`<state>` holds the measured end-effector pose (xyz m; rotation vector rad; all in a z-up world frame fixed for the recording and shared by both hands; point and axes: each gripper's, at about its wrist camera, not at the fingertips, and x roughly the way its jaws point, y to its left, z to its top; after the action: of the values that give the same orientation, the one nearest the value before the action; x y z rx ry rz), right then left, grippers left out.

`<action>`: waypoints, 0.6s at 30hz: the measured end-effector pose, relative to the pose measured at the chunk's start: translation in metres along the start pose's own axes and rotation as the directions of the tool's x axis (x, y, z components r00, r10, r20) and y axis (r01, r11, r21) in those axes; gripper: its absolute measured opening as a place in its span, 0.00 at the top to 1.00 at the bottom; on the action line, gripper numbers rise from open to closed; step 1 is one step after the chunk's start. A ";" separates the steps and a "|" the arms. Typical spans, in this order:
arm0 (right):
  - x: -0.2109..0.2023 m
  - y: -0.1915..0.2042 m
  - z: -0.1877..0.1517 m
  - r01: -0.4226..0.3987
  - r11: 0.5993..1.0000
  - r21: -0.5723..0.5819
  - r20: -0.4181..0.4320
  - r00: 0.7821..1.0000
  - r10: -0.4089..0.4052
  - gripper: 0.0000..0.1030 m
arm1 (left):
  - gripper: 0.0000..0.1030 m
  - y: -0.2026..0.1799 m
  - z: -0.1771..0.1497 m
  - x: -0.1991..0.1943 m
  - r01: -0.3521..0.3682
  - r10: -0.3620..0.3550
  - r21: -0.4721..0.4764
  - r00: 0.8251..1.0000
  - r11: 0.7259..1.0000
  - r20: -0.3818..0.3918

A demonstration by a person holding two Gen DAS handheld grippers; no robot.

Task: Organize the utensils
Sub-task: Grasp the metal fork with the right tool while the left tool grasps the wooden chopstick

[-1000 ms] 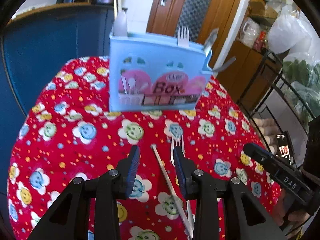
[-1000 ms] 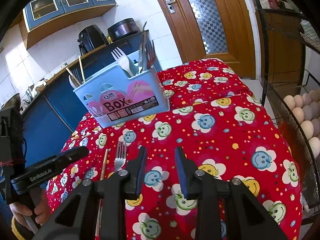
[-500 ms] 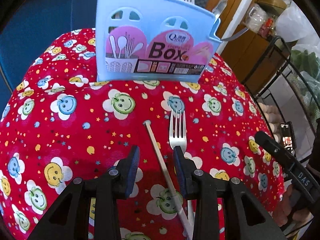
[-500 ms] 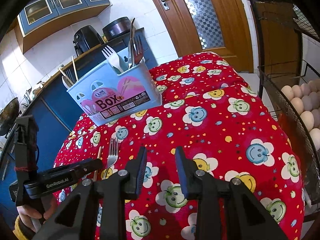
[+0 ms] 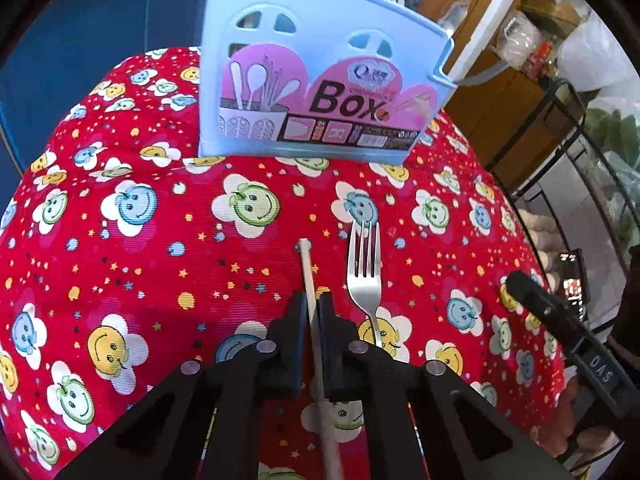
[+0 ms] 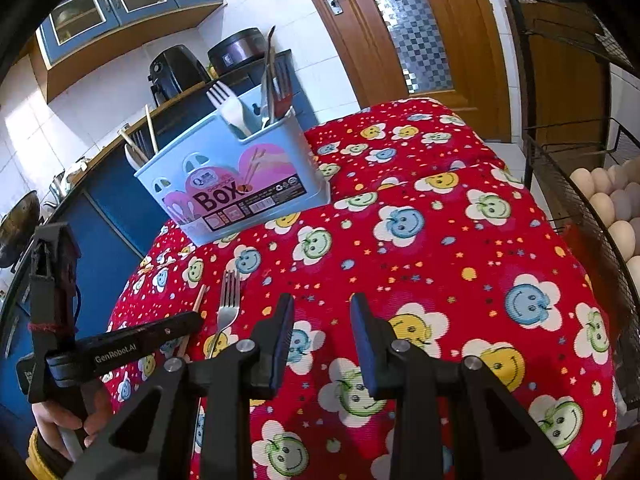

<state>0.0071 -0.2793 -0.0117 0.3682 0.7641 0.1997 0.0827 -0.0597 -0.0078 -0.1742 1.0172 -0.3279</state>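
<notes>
Since half a second ago, left tongs [image 5: 313, 307] have clenched on the chopstick [image 5: 307, 276], low at centre of the left view. Right of it the fork [image 5: 365, 268] lies on the red surface [image 5: 132, 272]. Right tongs [image 6: 322, 312] hang released, the utensil box [image 6: 240, 184] upper left of them.

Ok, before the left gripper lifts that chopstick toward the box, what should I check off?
1. Left gripper shut on the chopstick: ok.
2. Fork outside the grip, lying beside it: ok.
3. Chopstick lifted off the tablecloth: cannot tell.
4. Blue utensil box upright ahead: ok.
5. Right gripper open, empty, away from the chopstick: ok.
6. Free room in the box's chopstick compartment: cannot tell.
</notes>
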 end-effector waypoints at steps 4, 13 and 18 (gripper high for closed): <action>0.006 0.009 0.000 -0.013 1.000 -0.019 -0.019 1.000 0.013 0.69 | 0.96 0.009 0.002 -0.011 0.018 -0.017 -0.031 0.999 0.999 0.044; 0.037 0.038 0.005 -0.091 0.993 -0.078 -0.111 0.990 0.082 0.64 | 0.96 0.037 0.007 -0.043 0.030 -0.017 -0.078 0.987 0.997 0.161; 0.061 0.053 0.007 -0.122 0.987 -0.109 -0.174 0.979 0.102 0.64 | 0.96 0.048 0.008 -0.055 0.011 0.007 -0.083 0.978 0.996 0.210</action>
<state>0.0532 -0.2134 -0.0247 0.2839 0.8940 0.3851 0.0720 0.0041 0.0267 -0.2803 0.8214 -0.2629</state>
